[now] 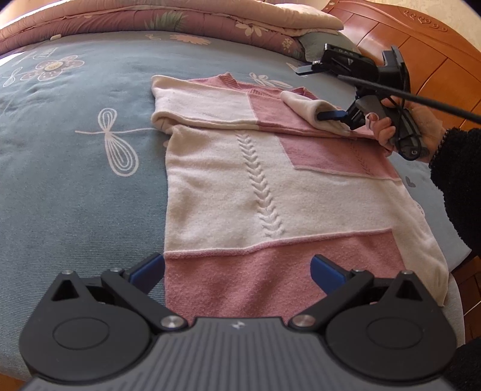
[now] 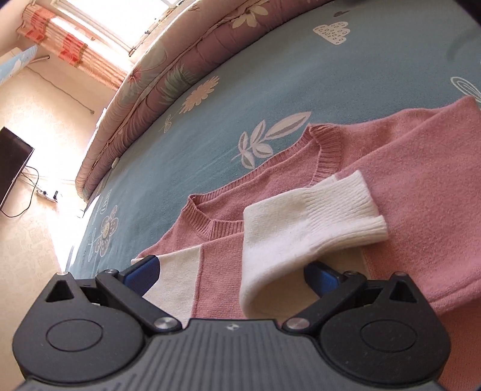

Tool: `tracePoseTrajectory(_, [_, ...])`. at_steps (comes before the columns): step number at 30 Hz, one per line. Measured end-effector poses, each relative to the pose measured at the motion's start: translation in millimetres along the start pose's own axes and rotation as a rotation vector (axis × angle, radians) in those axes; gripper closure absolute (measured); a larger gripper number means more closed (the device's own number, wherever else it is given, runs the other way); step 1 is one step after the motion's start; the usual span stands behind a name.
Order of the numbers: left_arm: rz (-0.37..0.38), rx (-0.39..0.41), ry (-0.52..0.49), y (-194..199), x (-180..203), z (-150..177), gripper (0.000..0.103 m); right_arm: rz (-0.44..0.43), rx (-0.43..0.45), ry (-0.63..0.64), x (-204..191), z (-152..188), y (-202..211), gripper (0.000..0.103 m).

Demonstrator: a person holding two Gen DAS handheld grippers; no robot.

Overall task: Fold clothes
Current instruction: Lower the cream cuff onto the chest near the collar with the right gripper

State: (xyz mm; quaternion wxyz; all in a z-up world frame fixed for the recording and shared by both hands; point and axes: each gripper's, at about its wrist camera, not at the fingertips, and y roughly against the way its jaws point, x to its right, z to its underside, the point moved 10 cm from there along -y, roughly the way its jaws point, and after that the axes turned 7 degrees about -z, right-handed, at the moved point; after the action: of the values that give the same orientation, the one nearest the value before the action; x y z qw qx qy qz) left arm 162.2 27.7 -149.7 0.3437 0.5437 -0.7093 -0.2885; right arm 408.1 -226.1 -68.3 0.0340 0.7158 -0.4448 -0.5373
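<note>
A pink and cream knit sweater [image 1: 255, 186] lies flat on the blue bed sheet [image 1: 75, 150], its left sleeve folded across the chest. My left gripper [image 1: 237, 270] hovers open over the pink hem, nothing between its fingers. My right gripper [image 1: 330, 115], held by a hand [image 1: 387, 129], is at the sweater's right shoulder. In the right wrist view the right gripper [image 2: 233, 272] stands wide open, with the cream ribbed sleeve cuff [image 2: 330, 210] draped loosely in a loop between its fingers. The ribbed pink collar [image 2: 326, 150] lies beyond the cuff.
A folded pink floral quilt [image 1: 150, 18] and a grey pillow [image 1: 324, 42] sit at the bed's far side, against a wooden headboard [image 1: 421, 45]. A black sleeve [image 1: 457, 168] reaches in from the right. A dark screen [image 2: 12, 162] stands by the wall beyond the bed.
</note>
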Motion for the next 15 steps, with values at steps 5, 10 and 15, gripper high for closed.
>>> tracePoseTrajectory(5, [-0.002,0.000,0.001,1,0,2,0.001,-0.033,0.043,0.035,-20,-13,-2,0.000])
tracePoseTrajectory(10, [-0.003,-0.002,0.016,1,-3,4,0.001,-0.076,-0.049,0.146,-57,9,-25,0.000])
tracePoseTrajectory(15, [-0.002,0.002,0.021,4,-6,5,0.001,-0.093,-0.158,0.217,-81,39,-49,0.000])
